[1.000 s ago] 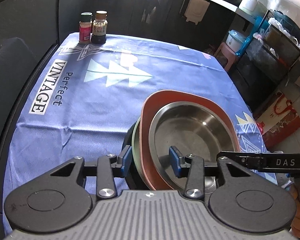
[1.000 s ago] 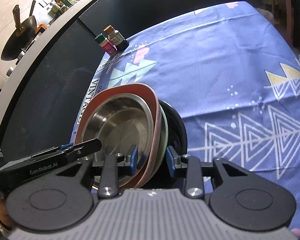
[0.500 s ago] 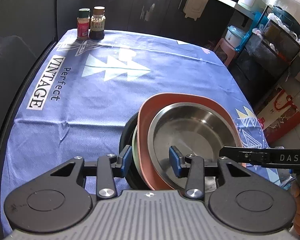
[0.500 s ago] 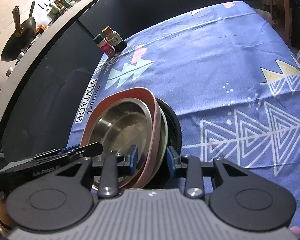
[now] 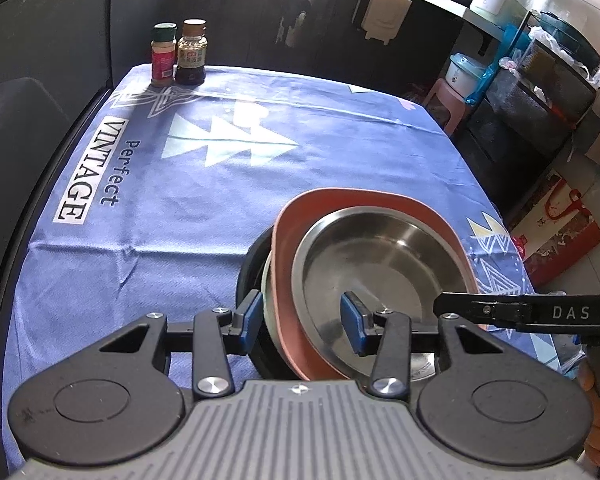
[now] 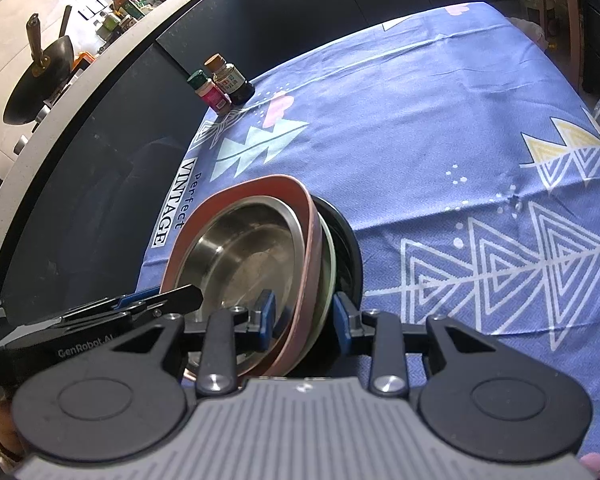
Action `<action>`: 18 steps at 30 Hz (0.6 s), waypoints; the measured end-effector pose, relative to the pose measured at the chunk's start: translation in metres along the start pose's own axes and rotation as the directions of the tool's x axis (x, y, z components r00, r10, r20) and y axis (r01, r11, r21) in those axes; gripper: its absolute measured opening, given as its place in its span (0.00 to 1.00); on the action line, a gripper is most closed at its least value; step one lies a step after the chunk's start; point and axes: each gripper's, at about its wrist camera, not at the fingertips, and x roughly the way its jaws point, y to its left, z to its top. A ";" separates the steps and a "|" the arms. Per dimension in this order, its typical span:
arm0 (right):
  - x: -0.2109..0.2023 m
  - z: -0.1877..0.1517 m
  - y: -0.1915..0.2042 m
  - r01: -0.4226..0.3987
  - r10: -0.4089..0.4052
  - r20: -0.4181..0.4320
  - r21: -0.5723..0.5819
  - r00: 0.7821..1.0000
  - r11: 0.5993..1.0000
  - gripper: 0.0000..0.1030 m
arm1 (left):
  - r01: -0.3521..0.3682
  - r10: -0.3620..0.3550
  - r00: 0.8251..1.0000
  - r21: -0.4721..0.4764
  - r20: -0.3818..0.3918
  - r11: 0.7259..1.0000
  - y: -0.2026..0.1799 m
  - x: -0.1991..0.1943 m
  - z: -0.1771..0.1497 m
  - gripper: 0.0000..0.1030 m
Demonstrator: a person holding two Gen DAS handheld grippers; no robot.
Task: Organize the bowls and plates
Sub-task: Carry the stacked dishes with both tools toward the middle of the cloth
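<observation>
Two sets of tongs bracket one nested stack at the table's near edge: the left tongs [image 5: 302, 322], whose jaws have just been opening, straddle the stack's left rim with the salmon plate [image 5: 286, 240] and steel bowl [image 5: 384, 268] between them, pads looking clear, while the right tongs [image 6: 302, 318] stand narrowly apart and appear to pinch the opposite rim. My read is the stack is being set down, so the left should back straight off before the right lets go. Far left, two spice bottles [image 5: 178, 54] stand well apart, and the blue tablecloth [image 5: 180, 208] leaves nothing in the way.
</observation>
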 end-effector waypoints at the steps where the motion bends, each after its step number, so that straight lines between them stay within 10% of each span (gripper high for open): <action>1: 0.000 0.000 0.000 0.000 0.000 0.000 0.000 1.000 1.000 0.14 | -0.003 0.003 1.000 -0.003 0.000 1.000 0.001 0.000 0.000 0.41; 18: -0.009 0.002 -0.009 0.009 -0.010 0.041 0.022 0.999 1.000 0.34 | -0.051 0.053 0.998 -0.063 0.025 0.997 0.018 -0.005 0.000 0.56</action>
